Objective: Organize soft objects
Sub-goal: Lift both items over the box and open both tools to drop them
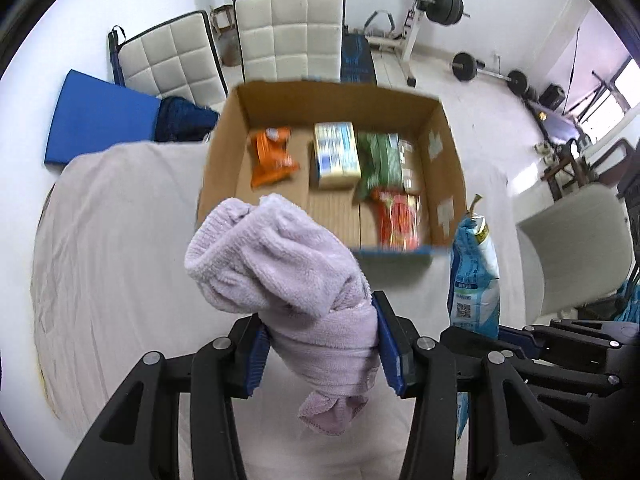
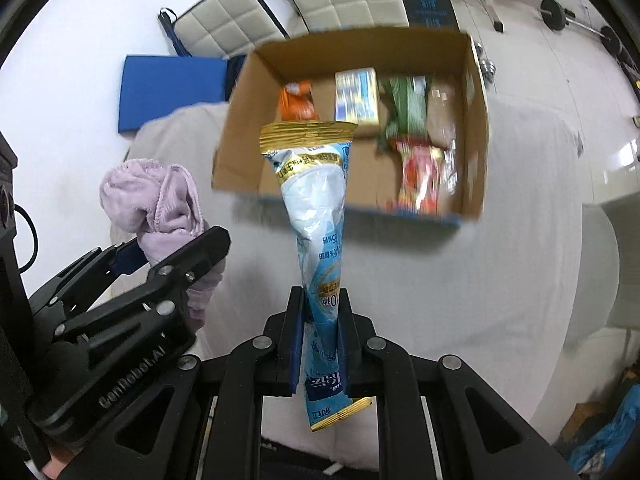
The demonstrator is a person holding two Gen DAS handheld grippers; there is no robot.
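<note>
Left wrist: left claw (image 1: 320,344) clamps fluffy lilac towel (image 1: 280,264) | right claw (image 2: 320,336) pinches crinkled blue-white pouch (image 2: 316,216)

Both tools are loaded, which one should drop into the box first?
Probably left: the left tool holds the lilac towel close over the cardboard box near edge, above bare floor; the right tool with its blue pouch sits further back.

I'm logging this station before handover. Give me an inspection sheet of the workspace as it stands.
Surface: table under a pale cloth.
Job's things: lilac towel and blue pouch, both held up near the open box; four packets lie inside.
Clutter: nothing seen on the cloth.
Grippers: left tongs shut on the towel; right tongs shut on the pouch.
Cables: black loop at the left edge of the right wrist view.
Surroundings: chairs, barbell rack, blue mat.
</note>
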